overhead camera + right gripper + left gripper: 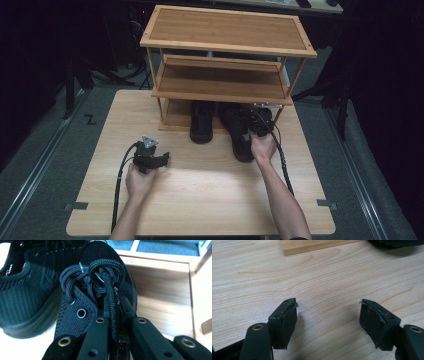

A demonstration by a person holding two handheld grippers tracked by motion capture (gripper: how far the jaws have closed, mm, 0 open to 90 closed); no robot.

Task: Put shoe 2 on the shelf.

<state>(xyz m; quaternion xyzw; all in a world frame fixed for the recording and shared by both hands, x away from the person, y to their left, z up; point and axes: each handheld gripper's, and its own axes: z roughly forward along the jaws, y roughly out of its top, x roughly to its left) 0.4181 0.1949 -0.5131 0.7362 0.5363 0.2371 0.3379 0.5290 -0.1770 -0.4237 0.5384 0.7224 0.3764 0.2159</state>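
Two black lace-up shoes stand at the foot of a wooden shoe rack (225, 30). The left shoe (202, 122) has its toe under the bottom shelf. My right gripper (260, 122) is shut on the right shoe (239, 135) at its laced top. In the right gripper view the jaws (116, 315) pinch the tongue and lace of this shoe (105, 262), with the other shoe (27, 290) to its left. My left gripper (159, 156) rests low on the table, left of the shoes. Its jaws (328, 312) stand open over bare wood.
The rack has three bamboo shelves, and its bottom shelf (162, 290) lies just beyond the held shoe. A corner of the rack's base (312, 246) and a shoe's edge (397, 242) lie ahead of the left gripper. The light wooden table (210, 200) stands on grey floor.
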